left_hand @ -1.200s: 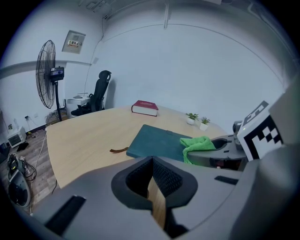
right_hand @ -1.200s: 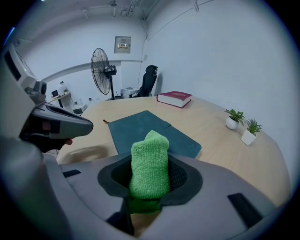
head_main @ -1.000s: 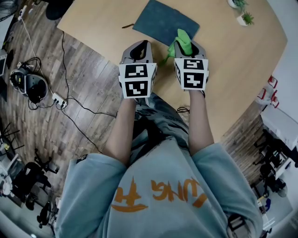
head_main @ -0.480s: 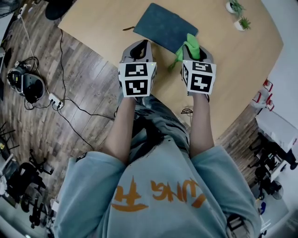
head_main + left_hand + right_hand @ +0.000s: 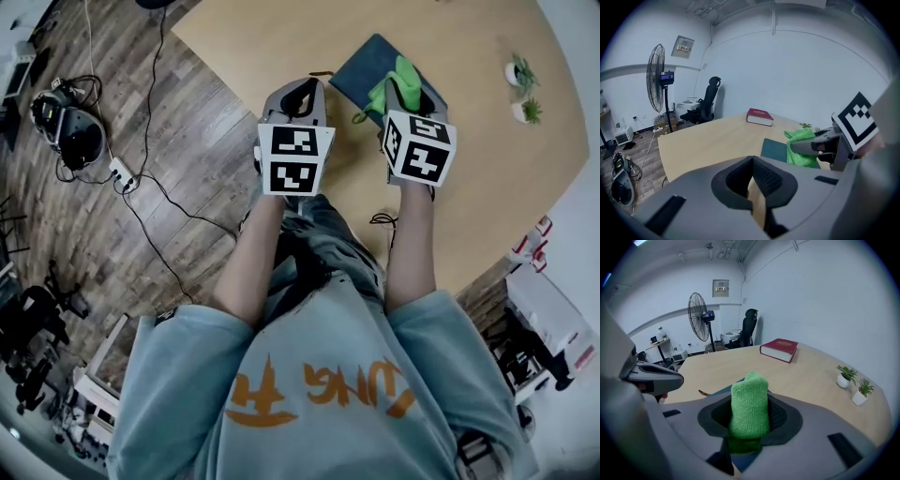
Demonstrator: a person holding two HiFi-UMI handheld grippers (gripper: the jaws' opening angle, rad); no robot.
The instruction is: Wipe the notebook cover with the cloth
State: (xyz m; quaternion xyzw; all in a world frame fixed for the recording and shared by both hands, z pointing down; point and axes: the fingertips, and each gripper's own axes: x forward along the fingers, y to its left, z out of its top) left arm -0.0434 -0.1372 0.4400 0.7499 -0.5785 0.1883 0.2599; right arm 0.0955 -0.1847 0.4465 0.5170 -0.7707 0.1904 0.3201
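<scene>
A dark teal notebook [image 5: 367, 67] lies near the edge of the tan table [image 5: 487, 169]. My right gripper [image 5: 410, 94] is shut on a green cloth [image 5: 395, 82], whose loose end hangs over the notebook's near right part. In the right gripper view the cloth [image 5: 750, 404] stands bunched between the jaws, with a sliver of notebook [image 5: 723, 389] behind it. My left gripper [image 5: 300, 98] hovers just left of the notebook over the table edge, jaws shut with nothing in them. From the left gripper view, the notebook [image 5: 774, 150] and cloth [image 5: 801, 147] lie ahead to the right.
A red book [image 5: 779, 348] lies farther back on the table, and two small potted plants [image 5: 520, 84] stand at the right. A thin brown object [image 5: 322, 73] rests beside the notebook. Cables and a power strip [image 5: 122, 173] lie on the wooden floor; a fan [image 5: 656, 70] and chair [image 5: 708, 98] stand beyond.
Both grippers have moved forward across the table edge. The right one carried the green cloth over the notebook's near part; the left drew up beside the notebook.
</scene>
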